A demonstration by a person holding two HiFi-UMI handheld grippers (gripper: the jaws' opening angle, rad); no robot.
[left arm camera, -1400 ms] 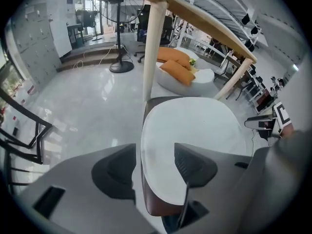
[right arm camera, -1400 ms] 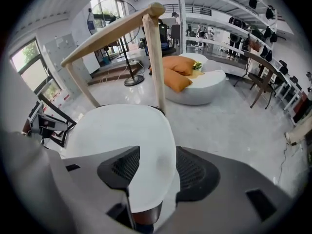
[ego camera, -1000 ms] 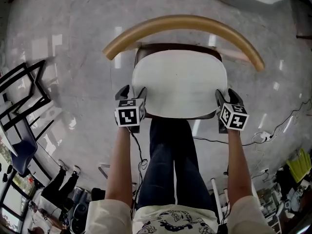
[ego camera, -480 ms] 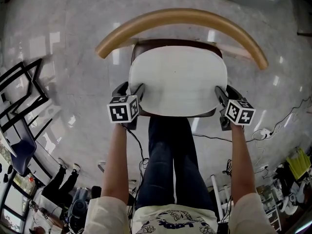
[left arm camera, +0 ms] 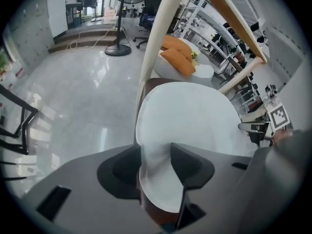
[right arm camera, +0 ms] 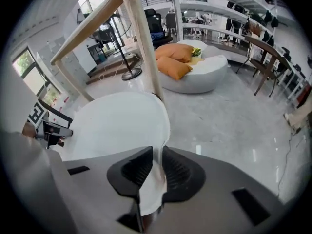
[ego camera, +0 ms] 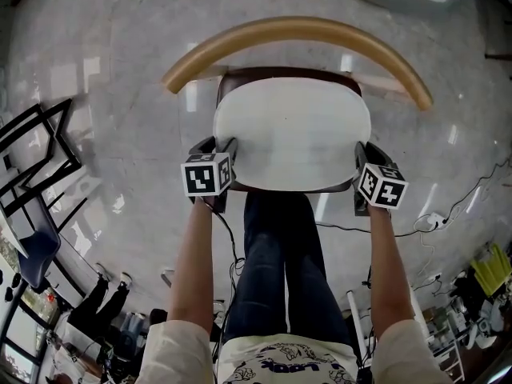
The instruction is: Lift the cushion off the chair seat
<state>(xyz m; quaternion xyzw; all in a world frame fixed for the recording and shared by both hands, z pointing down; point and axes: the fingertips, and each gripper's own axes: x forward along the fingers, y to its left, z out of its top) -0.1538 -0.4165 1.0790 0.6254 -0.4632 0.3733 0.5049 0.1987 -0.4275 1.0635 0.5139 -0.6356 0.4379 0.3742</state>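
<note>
**Both grippers clamp the cushion's front corners**

Nearest, the left arm [ego camera: 192,262] and right arm [ego camera: 390,270] reach forward on either side of the legs [ego camera: 280,262]. They run almost parallel, and each gripper is tipped steeply down.

The left gripper [ego camera: 216,149] [left arm camera: 156,167] sits at the seat's [ego camera: 292,189] front-left corner, and the right gripper [ego camera: 370,155] [right arm camera: 157,167] at its front-right. Both pairs of jaws have just been closing. Each now has the cushion's [ego camera: 292,134] [left arm camera: 195,126] [right arm camera: 117,126] edge pressed between its pads. The right squeezes it thin, while the left holds a thicker fold.

The grasp looks made on both sides, so lifting seems to be the next step. The cushion lies flat on the seat, not yet raised, with only a dark rim of seat showing around it. Beyond, the curved backrest [ego camera: 296,29] arcs over the seat's far edge.
</note>
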